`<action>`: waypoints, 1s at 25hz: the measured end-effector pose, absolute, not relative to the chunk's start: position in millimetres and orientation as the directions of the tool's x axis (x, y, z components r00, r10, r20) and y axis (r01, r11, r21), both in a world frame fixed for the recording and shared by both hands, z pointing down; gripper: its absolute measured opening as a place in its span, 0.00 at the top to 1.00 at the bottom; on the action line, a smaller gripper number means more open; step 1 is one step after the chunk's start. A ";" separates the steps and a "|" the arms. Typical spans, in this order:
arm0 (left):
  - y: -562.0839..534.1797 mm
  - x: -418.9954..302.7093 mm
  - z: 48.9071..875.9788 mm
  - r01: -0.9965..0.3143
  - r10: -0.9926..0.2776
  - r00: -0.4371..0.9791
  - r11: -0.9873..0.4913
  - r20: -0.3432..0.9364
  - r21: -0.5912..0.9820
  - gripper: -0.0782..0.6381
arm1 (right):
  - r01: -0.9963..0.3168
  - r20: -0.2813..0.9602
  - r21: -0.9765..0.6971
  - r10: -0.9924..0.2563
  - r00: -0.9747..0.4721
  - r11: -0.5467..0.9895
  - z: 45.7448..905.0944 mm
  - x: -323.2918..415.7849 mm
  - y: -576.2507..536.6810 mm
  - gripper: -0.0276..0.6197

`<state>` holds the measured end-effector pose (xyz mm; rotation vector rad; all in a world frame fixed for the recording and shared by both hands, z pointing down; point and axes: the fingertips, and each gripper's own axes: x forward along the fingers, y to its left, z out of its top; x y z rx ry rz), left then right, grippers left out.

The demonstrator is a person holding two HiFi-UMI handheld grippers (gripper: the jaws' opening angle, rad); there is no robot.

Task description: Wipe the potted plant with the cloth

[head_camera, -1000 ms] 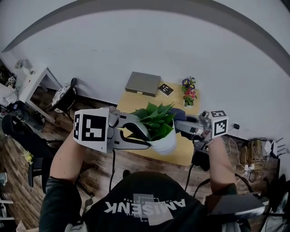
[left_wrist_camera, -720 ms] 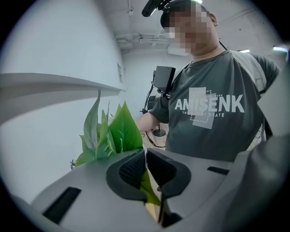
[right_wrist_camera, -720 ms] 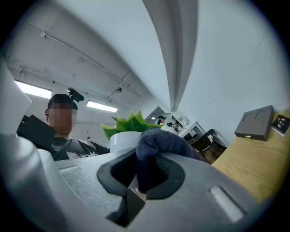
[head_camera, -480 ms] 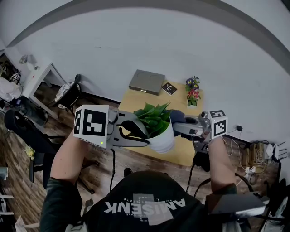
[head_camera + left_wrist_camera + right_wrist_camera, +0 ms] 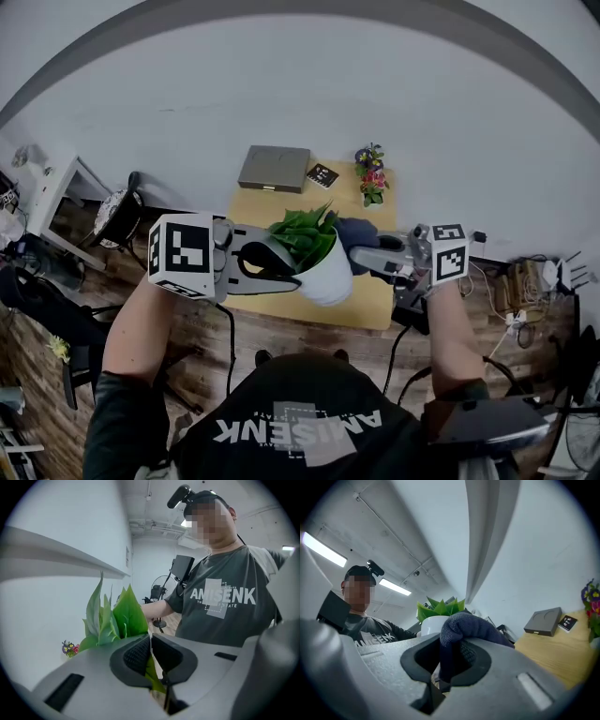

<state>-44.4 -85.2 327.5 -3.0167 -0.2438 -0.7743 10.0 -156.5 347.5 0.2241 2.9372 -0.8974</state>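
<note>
The potted plant, green leaves in a white pot, hangs above the wooden table. My left gripper comes in from the left and is shut on the pot's rim; in the left gripper view a leaf sits pinched between its pads. My right gripper comes in from the right, shut on a dark blue cloth. The cloth lies against the right side of the leaves. In the right gripper view the cloth bulges over the jaws, with the plant just behind it.
On the table's far side lie a grey flat box, a small dark booklet and a little vase of coloured flowers. A white wall stands behind the table. Chairs and a white side table stand at the left, cables at the right.
The right gripper has brought the cloth in and up against the plant's right side. The left gripper keeps its grip on the pot, nearly still.
</note>
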 end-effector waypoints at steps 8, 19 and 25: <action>-119.9 -13.5 347.7 0.018 0.059 0.863 -0.996 0.502 0.086 0.87 | -0.061 -0.035 -0.504 -0.091 -0.995 0.862 349.5 41.9 -159.7 0.90; -151.6 23.8 356.4 -0.066 0.043 0.867 -0.978 0.496 0.198 0.87 | -0.313 0.076 -0.400 -0.308 -0.948 0.861 354.7 67.1 -173.1 0.90; -163.4 28.3 361.7 -0.166 -0.023 0.870 -0.954 0.493 0.249 0.87 | -0.426 0.151 -0.275 -0.398 -0.905 0.862 359.0 62.9 -172.6 0.90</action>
